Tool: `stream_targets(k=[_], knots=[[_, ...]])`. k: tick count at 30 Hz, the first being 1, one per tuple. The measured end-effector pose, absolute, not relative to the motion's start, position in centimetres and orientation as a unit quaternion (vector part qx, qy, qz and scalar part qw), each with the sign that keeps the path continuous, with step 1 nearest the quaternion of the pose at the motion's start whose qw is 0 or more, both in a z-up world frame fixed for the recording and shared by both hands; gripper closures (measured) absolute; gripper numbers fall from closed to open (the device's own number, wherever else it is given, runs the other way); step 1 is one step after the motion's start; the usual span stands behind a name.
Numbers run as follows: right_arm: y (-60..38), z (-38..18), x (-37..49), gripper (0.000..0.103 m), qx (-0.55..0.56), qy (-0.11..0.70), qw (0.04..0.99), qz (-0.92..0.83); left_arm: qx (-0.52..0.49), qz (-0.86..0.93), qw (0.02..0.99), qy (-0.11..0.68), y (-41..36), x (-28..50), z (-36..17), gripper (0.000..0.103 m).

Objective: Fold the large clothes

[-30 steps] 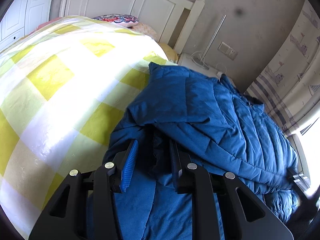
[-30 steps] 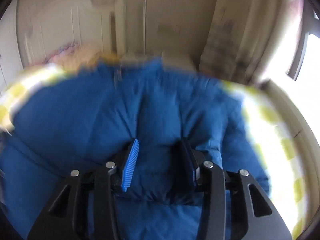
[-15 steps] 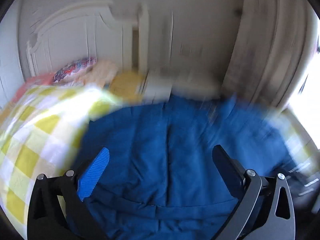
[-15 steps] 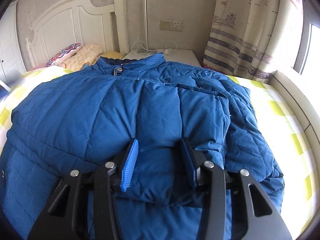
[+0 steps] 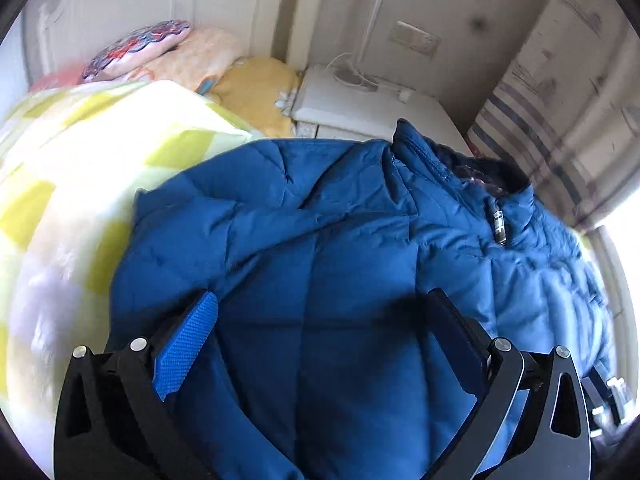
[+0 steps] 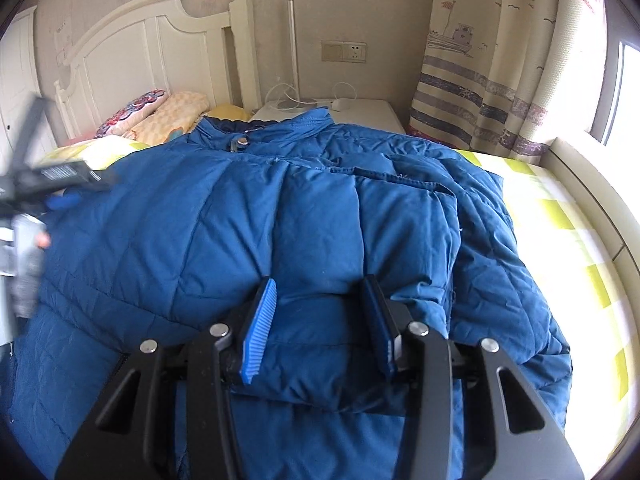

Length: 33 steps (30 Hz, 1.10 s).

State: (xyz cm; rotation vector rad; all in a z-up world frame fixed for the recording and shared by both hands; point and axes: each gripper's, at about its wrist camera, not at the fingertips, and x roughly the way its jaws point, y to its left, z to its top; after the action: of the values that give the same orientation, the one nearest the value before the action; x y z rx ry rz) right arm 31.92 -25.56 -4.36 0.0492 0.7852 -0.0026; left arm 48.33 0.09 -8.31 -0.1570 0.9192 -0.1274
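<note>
Pinching blue jacket (image 6: 320, 216) fold, right hand-held gripper (image 6: 320, 292); left (image 5: 320, 300) spread wide.

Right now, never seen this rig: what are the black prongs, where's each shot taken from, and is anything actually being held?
No robot arm here. A person holds a two-finger gripper in each hand, and each gripper carries a fisheye camera looking forward along its fingers. The black prongs with blue pads at the bottom of each picture are those fingers.

Left wrist view: the left gripper stands wide open above the blue jacket, with nothing pinched between its pads.

Right wrist view: the right gripper is closed on a thick fold of the same jacket, which bulges between the pads. The blurred dark shape at the left edge is the left gripper seen from the side.

The jacket lies spread on a bed with a yellow-and-white checked blanket. Pillows, a white headboard, a nightstand and a striped curtain sit behind it.
</note>
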Motion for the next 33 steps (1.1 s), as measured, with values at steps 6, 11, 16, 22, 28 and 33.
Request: stream_targets(k=[6,11,16,22,28,33], knots=[[-25.7,-4.4,31.9,0.059,0.028,0.383,0.923,-0.001,-0.098,-0.078,0.891,0.437,-1.9,48.8,-4.6,0.004],[-25.7,-4.4,31.9,0.058,0.029,0.383,0.923,0.000,-0.003,-0.039,0.869,0.494,-6.3,51.2,-8.2,0.004],[-25.9,-4.4,32.0,0.058,0.035,0.382,0.923,0.004,-0.020,-0.058,0.895,0.442,-8.6,49.1,-4.9,0.005],[-26.0,-4.4,31.9,0.058,0.037,0.382,0.923,0.005,0.076,-0.124,0.885,0.442,-16.4,47.4,-6.1,0.004],[-25.9,-4.5,32.1,0.057,0.039,0.382,0.923,0.006,0.053,-0.127,0.889,0.437,-15.2,46.4,-6.8,0.004],[-25.7,-4.4,32.1,0.054,0.040,0.381,0.924,0.011,0.049,-0.081,0.928,0.360,-8.3,39.5,-3.2,0.004]])
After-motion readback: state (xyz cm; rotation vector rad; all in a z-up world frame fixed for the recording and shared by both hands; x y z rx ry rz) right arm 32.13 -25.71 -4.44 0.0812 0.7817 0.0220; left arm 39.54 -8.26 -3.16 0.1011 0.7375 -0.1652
